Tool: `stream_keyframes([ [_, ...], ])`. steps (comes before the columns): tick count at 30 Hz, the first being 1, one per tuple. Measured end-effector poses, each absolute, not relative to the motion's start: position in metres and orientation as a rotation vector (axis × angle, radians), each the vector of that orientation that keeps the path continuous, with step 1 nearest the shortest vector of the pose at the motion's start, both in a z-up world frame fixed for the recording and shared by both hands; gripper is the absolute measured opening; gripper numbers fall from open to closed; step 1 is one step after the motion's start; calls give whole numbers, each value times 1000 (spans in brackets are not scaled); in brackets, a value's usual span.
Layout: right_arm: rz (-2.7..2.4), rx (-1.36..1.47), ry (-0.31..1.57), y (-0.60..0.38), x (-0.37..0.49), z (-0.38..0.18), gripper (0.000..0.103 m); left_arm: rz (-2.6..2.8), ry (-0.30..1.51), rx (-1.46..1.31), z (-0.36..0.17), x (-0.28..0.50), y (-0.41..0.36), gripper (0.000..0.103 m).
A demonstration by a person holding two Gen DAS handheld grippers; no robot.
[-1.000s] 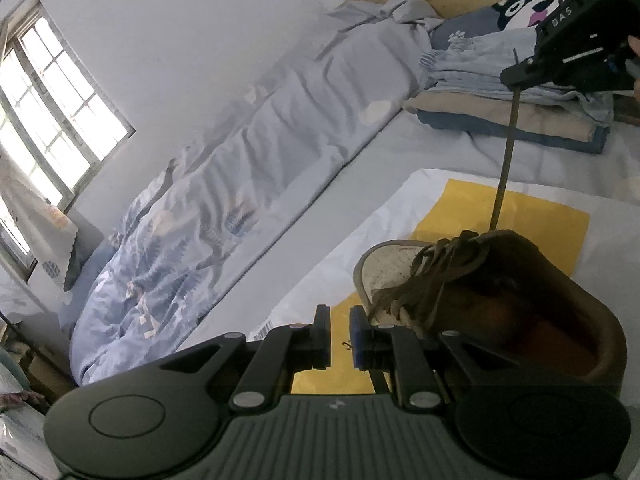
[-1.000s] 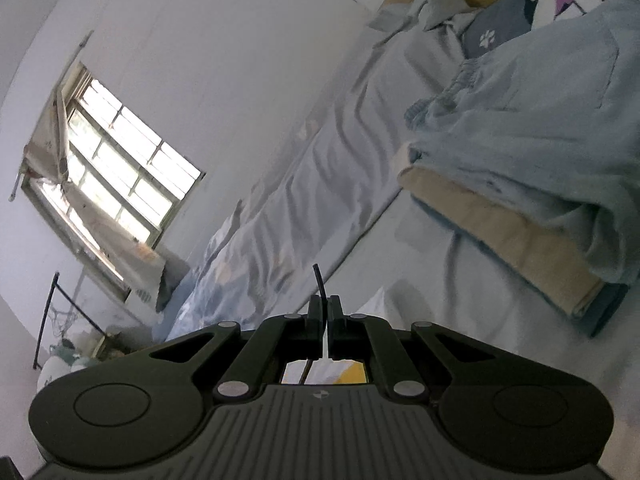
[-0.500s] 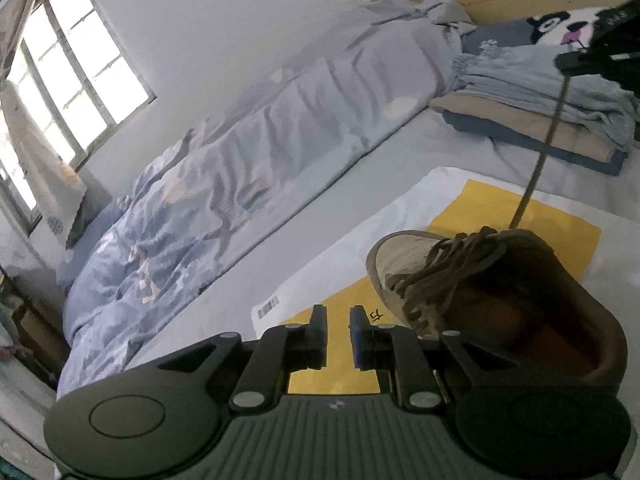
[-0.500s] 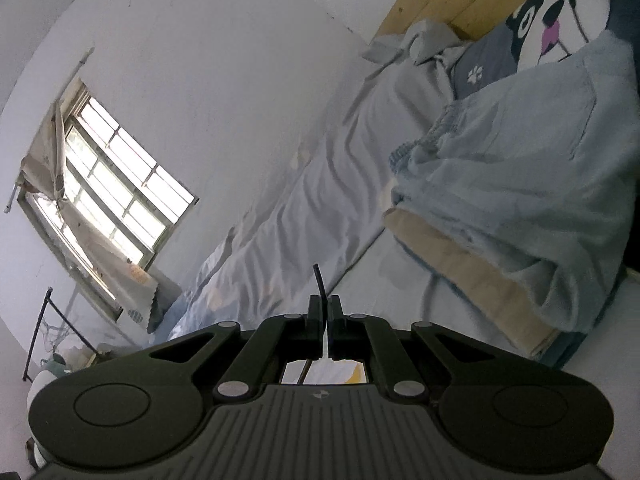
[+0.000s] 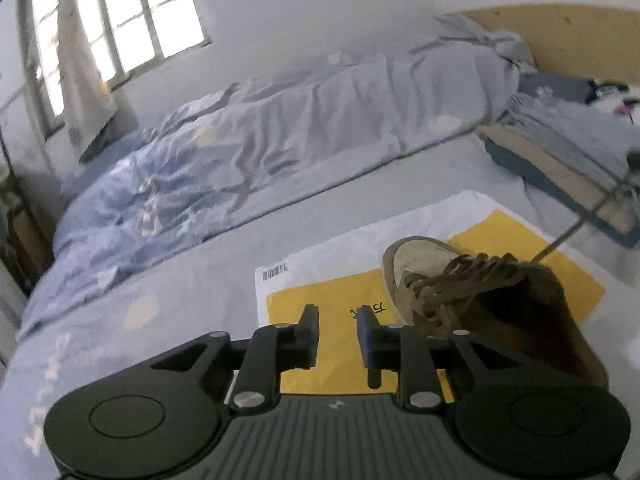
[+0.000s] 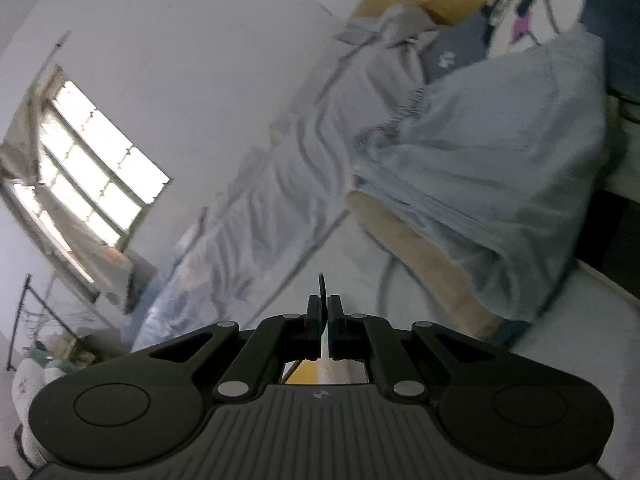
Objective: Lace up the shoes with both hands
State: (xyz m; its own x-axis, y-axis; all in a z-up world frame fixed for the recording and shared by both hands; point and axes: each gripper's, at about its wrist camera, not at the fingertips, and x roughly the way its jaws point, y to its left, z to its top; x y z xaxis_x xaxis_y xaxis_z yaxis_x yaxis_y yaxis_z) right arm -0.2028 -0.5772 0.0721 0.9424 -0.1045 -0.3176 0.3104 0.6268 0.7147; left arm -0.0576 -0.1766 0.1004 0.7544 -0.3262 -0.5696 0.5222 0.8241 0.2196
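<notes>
A brown suede shoe with brown laces lies on a yellow and white mailing bag on the bed, low right in the left wrist view. One lace end runs taut from the shoe's top up toward the right edge. My left gripper hovers just left of the shoe's toe; its jaws are opening and nothing is between them. My right gripper is shut on the lace; the dark lace tip pokes up above the pads. The shoe is out of sight in the right wrist view.
A rumpled blue duvet runs along the wall. Folded clothes and a blanket are stacked at the bed's head below a panda pillow. A window lies far left. Grey sheet lies left of the bag.
My left gripper rolled and shifted, so the bed now looks more level, and its jaws widened. The right gripper pulled the lace farther right, out of the left wrist view.
</notes>
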Motion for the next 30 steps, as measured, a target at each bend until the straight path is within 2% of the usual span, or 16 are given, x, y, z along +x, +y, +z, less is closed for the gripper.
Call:
stream_keyframes([
  [4, -303, 881, 283, -588, -210, 66, 4, -476, 540, 324, 106, -64, -169, 21],
  [7, -341, 852, 292, -590, -215, 66, 5, -493, 520, 283, 108, -70, -164, 35],
  [10, -359, 815, 288, -587, -220, 69, 6, -499, 502, 233, 109, -73, -159, 37],
  [13, -376, 756, 273, -579, -221, 76, 21, -490, 493, 173, 108, -74, -154, 37],
  [14, -381, 734, 270, -576, -219, 78, 30, -484, 491, 150, 107, -74, -152, 39],
  [17, -371, 657, 257, -562, -213, 83, 33, -473, 496, 76, 102, -73, -144, 54],
  [19, -361, 629, 259, -553, -208, 87, 36, -464, 500, 36, 99, -71, -138, 54],
  [23, -309, 572, 222, -527, -199, 99, 53, -432, 506, -65, 95, -64, -120, 55],
  [24, -298, 554, 218, -519, -196, 103, 53, -425, 503, -86, 96, -63, -114, 56],
  [26, -262, 520, 197, -499, -189, 110, 58, -402, 486, -114, 98, -63, -101, 69],
  [27, -246, 497, 195, -488, -185, 114, 67, -386, 469, -131, 100, -63, -92, 71],
  [28, -234, 476, 195, -476, -181, 118, 71, -367, 453, -146, 103, -63, -84, 77],
  [30, -197, 457, 184, -453, -174, 122, 74, -322, 426, -172, 108, -64, -65, 89],
])
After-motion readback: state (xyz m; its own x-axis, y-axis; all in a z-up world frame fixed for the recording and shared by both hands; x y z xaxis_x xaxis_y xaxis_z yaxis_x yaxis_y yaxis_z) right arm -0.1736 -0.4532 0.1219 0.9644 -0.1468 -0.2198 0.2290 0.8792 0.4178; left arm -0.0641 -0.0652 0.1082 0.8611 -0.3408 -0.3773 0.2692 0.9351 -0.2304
